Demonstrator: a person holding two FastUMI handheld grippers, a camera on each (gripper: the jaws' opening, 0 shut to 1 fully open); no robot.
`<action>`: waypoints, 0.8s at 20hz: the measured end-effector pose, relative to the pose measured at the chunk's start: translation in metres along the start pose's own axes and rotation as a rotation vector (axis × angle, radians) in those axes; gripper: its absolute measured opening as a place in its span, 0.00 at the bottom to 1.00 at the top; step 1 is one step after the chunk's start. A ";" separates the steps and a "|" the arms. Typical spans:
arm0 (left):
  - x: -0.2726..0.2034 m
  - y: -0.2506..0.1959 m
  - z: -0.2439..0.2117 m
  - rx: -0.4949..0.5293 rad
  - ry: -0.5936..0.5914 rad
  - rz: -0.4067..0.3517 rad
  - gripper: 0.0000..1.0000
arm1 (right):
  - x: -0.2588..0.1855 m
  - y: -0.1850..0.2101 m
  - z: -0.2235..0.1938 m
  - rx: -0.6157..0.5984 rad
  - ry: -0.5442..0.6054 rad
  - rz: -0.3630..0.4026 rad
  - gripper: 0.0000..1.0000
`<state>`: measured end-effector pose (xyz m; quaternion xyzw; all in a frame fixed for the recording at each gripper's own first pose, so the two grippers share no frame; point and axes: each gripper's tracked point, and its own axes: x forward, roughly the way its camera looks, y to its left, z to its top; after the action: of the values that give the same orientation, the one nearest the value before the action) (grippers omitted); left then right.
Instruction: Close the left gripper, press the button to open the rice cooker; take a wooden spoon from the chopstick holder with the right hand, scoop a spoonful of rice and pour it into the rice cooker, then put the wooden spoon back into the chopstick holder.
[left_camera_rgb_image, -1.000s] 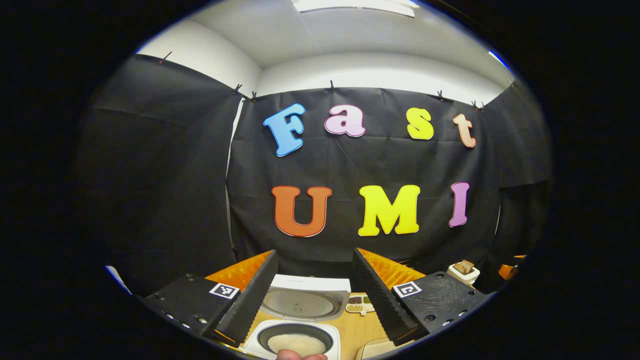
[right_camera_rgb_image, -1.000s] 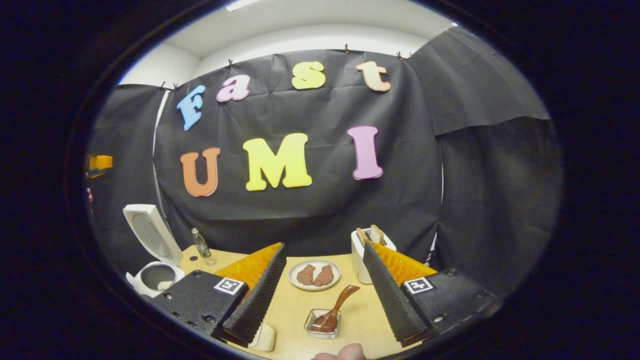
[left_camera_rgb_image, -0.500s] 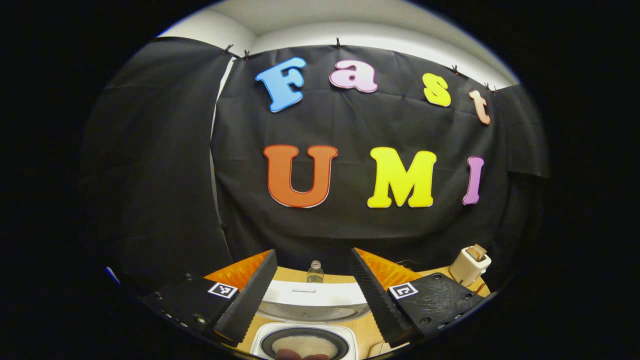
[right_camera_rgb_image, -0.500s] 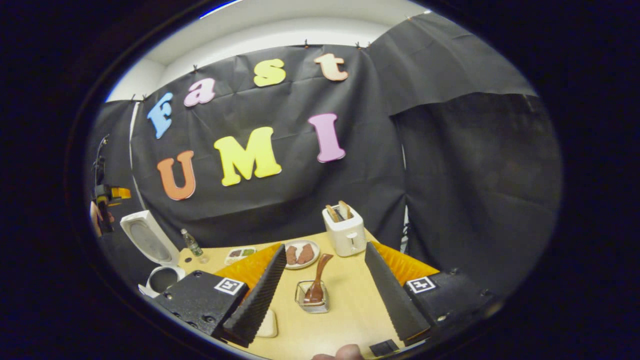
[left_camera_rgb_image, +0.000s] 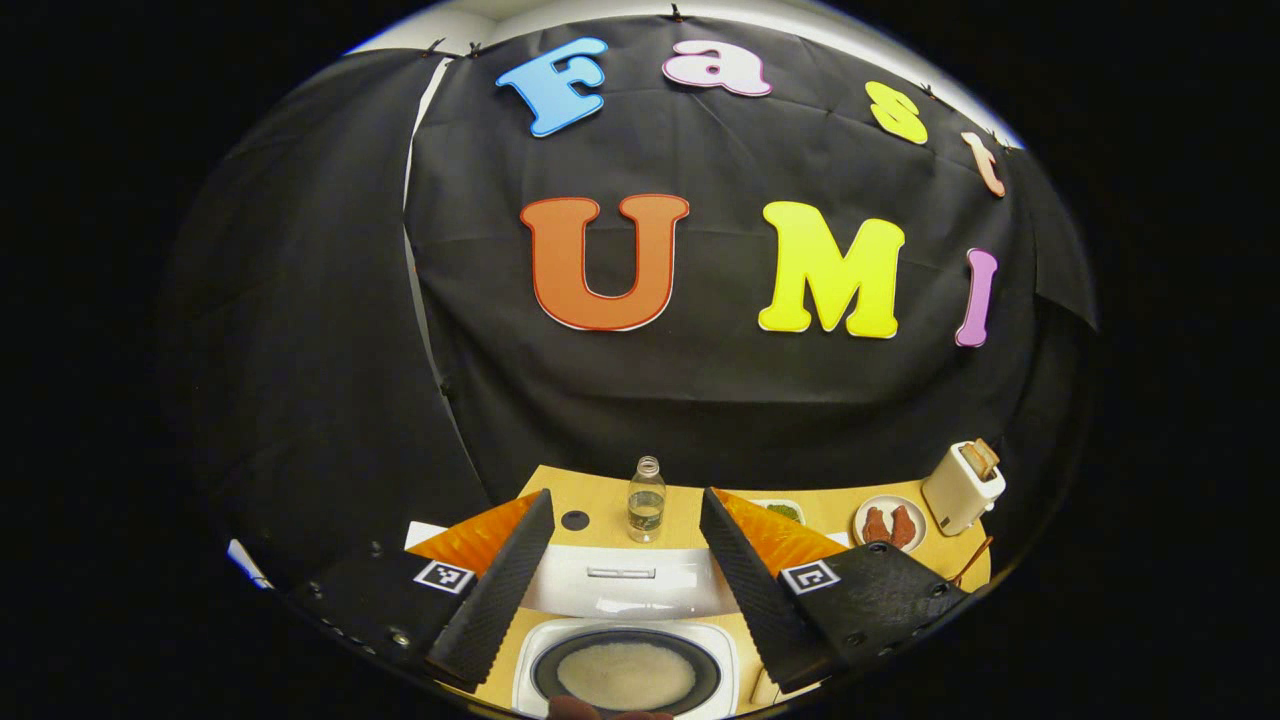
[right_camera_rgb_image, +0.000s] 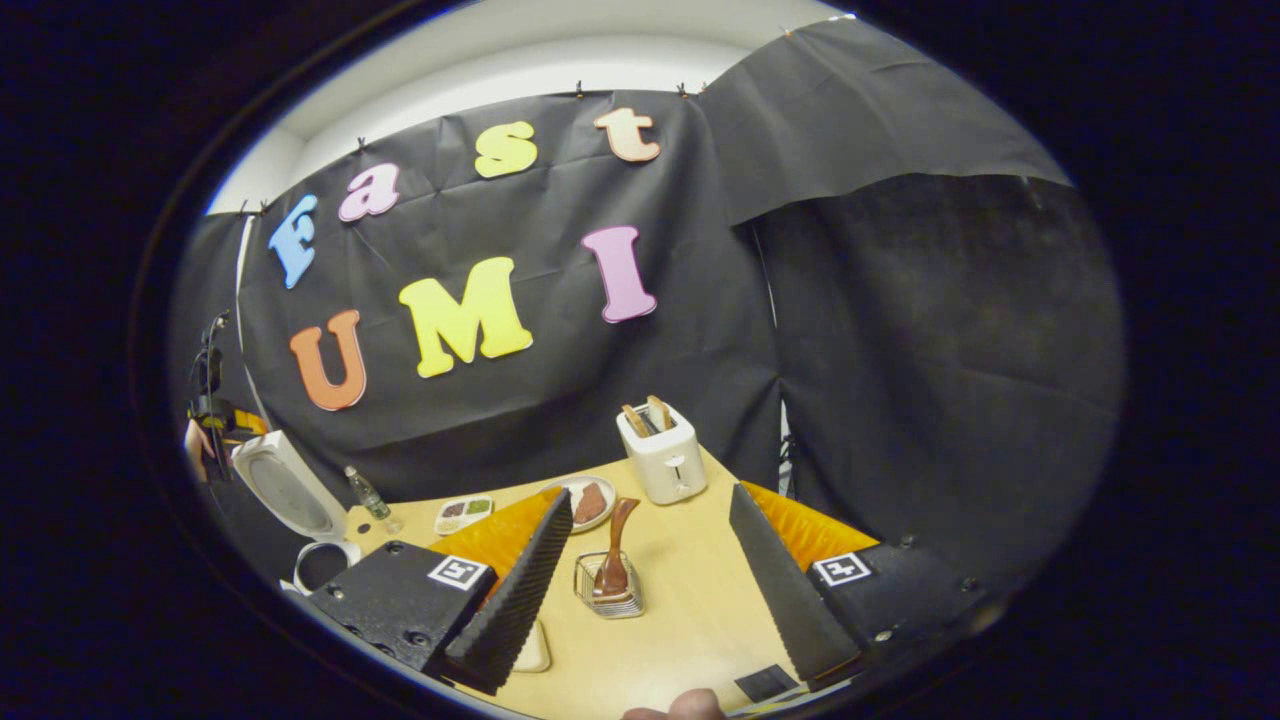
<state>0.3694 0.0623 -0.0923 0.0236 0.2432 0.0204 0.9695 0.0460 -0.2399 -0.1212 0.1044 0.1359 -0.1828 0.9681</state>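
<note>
Right now the wooden spoon (right_camera_rgb_image: 612, 548) stands in the chopstick holder (right_camera_rgb_image: 610, 590), a small wire basket at lower centre of the right gripper view. Its bowl end sits down in the basket and its handle rises nearly upright, leaning slightly toward the upper right of the frame, so its long axis runs almost vertically. The right gripper (right_camera_rgb_image: 650, 590) hangs above the wooden table (right_camera_rgb_image: 690, 620) with its jaws spread wide and nothing between them; the holder sits in the gap, nearer the left finger.

Behind the holder, toward frame centre, are a plate (right_camera_rgb_image: 585, 503) with brown food, partly hidden by the left finger, and a white toaster (right_camera_rgb_image: 662, 455) with slices sticking up. At the left edge the rice cooker (right_camera_rgb_image: 300, 520) stands with its lid tipped up, a water bottle (right_camera_rgb_image: 368, 498) just to its right, and a small divided dish (right_camera_rgb_image: 462, 514) further right. A fingertip (right_camera_rgb_image: 690, 705) pokes in at the bottom edge.

The left gripper view looks down on the cooker (left_camera_rgb_image: 625, 660) at bottom centre. Its pot holds white rice (left_camera_rgb_image: 626, 675), something the other view leaves too small to tell. The raised lid (left_camera_rgb_image: 620, 590) lies behind it, seen edge-on. The left gripper (left_camera_rgb_image: 625, 590) is wide open too, gripping nothing, its fingers flanking the cooker. The bottle (left_camera_rgb_image: 646, 500) stands behind the lid, and the plate (left_camera_rgb_image: 889, 522) and toaster (left_camera_rgb_image: 962, 485) sit at lower right. A thin brown stick (left_camera_rgb_image: 972, 562) peeks past the right finger; I cannot tell if it is the spoon.
</note>
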 end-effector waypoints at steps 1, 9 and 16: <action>-0.004 0.000 -0.001 0.007 0.004 0.002 0.96 | 0.000 0.006 0.000 -0.011 -0.001 0.015 1.00; -0.066 -0.008 -0.046 -0.029 0.117 -0.053 0.98 | 0.011 0.060 -0.016 -0.006 0.039 0.170 1.00; -0.111 -0.012 -0.133 -0.076 0.268 -0.067 0.97 | 0.007 0.095 -0.029 -0.048 0.065 0.295 1.00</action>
<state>0.2089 0.0492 -0.1577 -0.0245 0.3700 0.0000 0.9287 0.0819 -0.1480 -0.1358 0.1061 0.1545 -0.0320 0.9818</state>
